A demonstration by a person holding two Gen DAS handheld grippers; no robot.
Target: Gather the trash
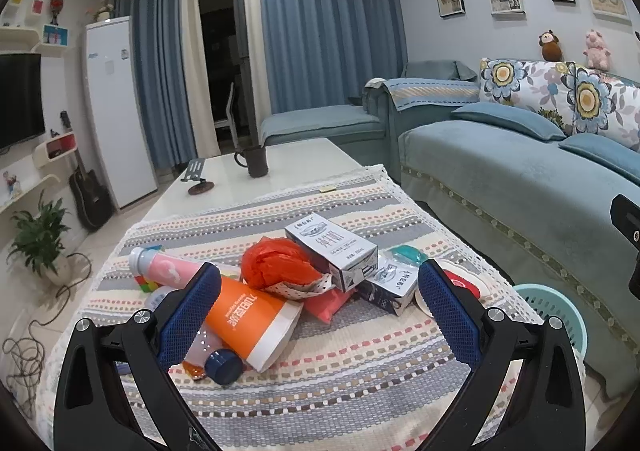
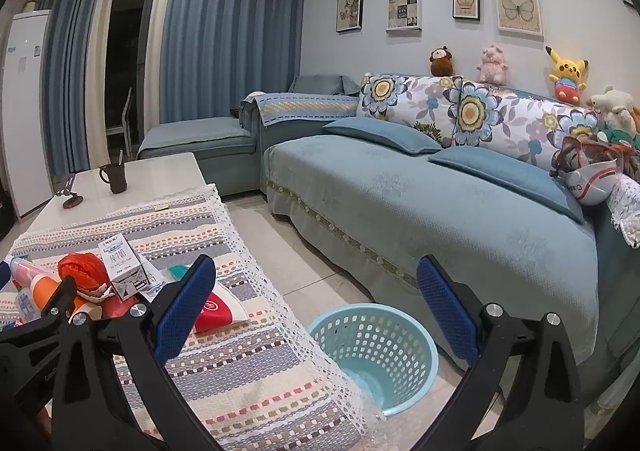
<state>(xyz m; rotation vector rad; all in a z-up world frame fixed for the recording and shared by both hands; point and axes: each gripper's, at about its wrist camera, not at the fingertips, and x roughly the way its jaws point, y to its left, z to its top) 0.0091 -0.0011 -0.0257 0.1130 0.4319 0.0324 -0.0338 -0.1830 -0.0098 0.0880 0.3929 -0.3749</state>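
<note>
Fingers (image 1: 448, 311) on your left gripper (image 1: 320, 315) stand wide apart and hold nothing; the trash pile lies straight ahead between them, on the striped cloth of the tabletop (image 1: 340, 391). Your right gripper (image 2: 316, 315) is likewise spread and empty, and it looks down past the table edge at the one teal basket (image 2: 372, 347) on the floor, so the pile sits off to its left. Your left hand is the nearer one to the trash, I judge.

Largest of the pile is one orange paper cup (image 1: 248, 323), lying on its side, mouth toward you and to the right, its long axis running diagonally away to the left, with its body just beside the left finger. Behind it lies one crumpled orange plastic bag (image 1: 280, 263). Two white milk cartons: one (image 1: 332, 247) propped on the heap, one (image 1: 386, 287) flat beside it. One pink-labelled bottle (image 1: 164, 267) lies crosswise at the far left, and one clear bottle with a dark blue cap (image 1: 218, 365) lies nearest you. One red-and-white round lid (image 2: 218, 309) rests at the right.
</note>
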